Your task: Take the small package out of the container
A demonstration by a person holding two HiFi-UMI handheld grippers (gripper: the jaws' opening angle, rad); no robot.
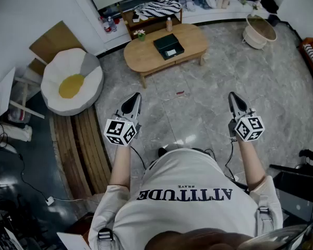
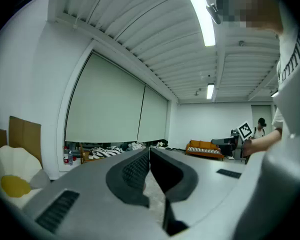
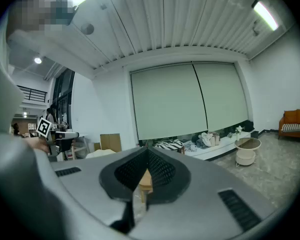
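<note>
Coffee table (image 1: 146,53): one, oval and wooden, at 12 o'clock from the person; its long axis runs 8 to 2 o'clock in the head view.
Egg cushion (image 1: 68,82): one, white with a yellow centre, on the floor at 10 o'clock.
Basket (image 1: 259,33): one, pale, on the floor at 1 o'clock.
Container (image 1: 168,46): one, dark, flat and near square, on the middle of the coffee table.
Left gripper (image 1: 136,95) (image 2: 149,149): one, pointing to 12 o'clock; jaws pressed together, nothing between them; well apart from the coffee table.
Right gripper (image 1: 232,95) (image 3: 148,150): one, pointing to 12 o'clock; tips meeting, empty.
Small package (image 1: 171,52): probably the one pale patch lying in the container's 5 o'clock part; long axis seemingly 8 to 2 o'clock.
</note>
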